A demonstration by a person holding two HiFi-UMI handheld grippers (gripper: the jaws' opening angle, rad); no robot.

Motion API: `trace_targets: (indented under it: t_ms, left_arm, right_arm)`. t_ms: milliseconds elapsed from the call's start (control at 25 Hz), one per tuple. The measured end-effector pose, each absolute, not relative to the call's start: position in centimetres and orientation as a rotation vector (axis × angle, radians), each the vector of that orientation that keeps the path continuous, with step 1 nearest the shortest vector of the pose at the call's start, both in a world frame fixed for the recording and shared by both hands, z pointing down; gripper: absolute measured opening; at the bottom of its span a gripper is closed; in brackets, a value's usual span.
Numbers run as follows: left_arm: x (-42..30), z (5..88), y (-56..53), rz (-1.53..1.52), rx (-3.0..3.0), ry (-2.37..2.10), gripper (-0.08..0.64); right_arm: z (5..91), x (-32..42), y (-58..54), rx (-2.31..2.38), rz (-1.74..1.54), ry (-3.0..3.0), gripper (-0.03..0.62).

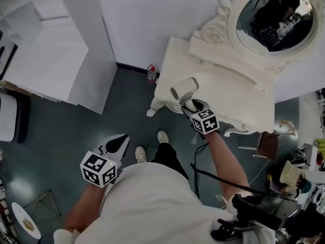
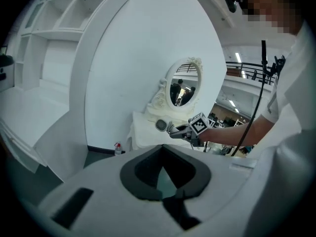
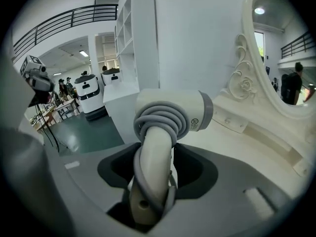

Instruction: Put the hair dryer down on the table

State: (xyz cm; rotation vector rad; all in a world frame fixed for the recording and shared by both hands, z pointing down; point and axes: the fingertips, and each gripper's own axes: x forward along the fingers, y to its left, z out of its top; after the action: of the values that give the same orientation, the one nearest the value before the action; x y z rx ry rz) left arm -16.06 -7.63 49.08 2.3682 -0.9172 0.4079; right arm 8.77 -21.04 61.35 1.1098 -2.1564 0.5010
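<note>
While the right gripper (image 1: 189, 107) reaches in over the near edge of the white dressing table (image 1: 223, 93), its jaws are clamped on the handle of the hair dryer (image 1: 184, 89). A grey cord (image 3: 160, 117) is wound round the top of that handle. The dryer's barrel lies over the table top close to the near left corner, just inside the left edge. Whether it touches the surface cannot be told.

To the right of the dryer and beyond it the top is bare. It ends at the raised back ledge that carries the carved oval mirror (image 1: 274, 19) at the far right.

The left gripper (image 1: 121, 140) hangs low beside the person, well apart from the table, over the dark green floor (image 1: 66, 131). Its jaw tips are together with nothing between them.

Left of the table the floor lies open as far as a tall white cabinet (image 1: 76, 44). A small bottle (image 1: 151, 73) with a red cap stands at the foot of the far wall, just beside the table's far left corner.
</note>
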Motion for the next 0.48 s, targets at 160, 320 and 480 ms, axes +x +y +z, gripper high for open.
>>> trace_targets:
  t_ms: [160, 320, 480]
  left_arm:
    - [-16.3, 49.3, -10.2, 0.408, 2.316, -1.003, -0.002]
    - [-15.4, 48.5, -13.4, 0.382, 2.28, -1.095, -0.002]
    - [-13.9, 47.8, -16.1, 0.364, 2.256, -1.162, -0.002]
  right_arm:
    - [63.0, 9.1, -25.9, 1.031, 0.474, -2.162, 0.21]
    - [64.7, 9.8, -30.1, 0.945, 0.452, -2.159, 0.21]
    - [66.2, 10.4, -33.5, 0.871, 0.437, -2.167, 0.212]
